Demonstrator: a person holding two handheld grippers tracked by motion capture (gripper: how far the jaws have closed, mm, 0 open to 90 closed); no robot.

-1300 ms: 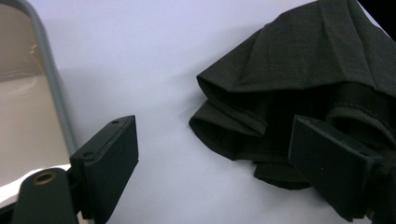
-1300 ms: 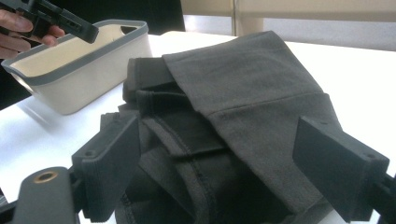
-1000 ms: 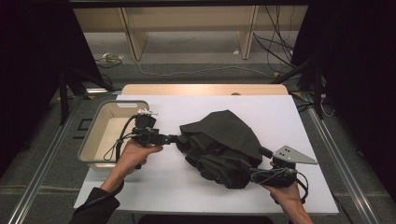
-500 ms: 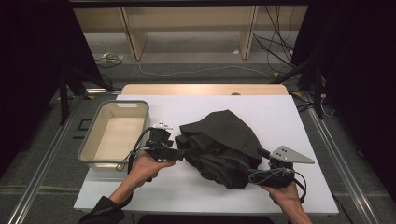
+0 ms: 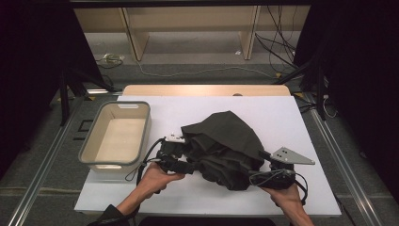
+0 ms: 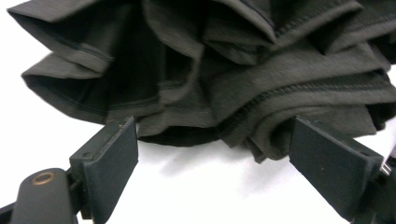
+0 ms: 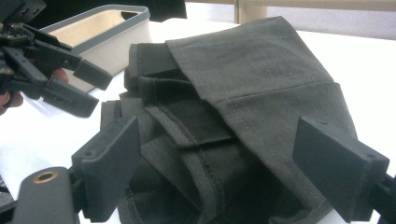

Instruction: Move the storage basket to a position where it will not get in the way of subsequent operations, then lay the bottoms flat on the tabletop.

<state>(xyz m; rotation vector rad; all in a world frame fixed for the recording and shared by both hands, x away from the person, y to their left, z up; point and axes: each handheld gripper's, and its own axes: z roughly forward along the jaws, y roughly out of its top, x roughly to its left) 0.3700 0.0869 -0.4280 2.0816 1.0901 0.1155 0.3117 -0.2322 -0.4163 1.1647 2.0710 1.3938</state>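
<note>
The dark cloth [image 5: 226, 148] is lying crumpled on the white bench [image 5: 310, 117], its folds hiding its true shape; in the left gripper view stitched hems and ribbed layers [image 6: 233, 74] are bunching together. The left tongs [image 5: 188, 165] are standing wide at its near-left edge, nothing pinched. The right tongs [image 7: 233, 172] are gaping wide with cloth lying between them, unpressed. A beige bin [image 5: 117, 136] with a grey rim is sitting left of the cloth. Cables are trailing over the dim floor beyond.
</note>
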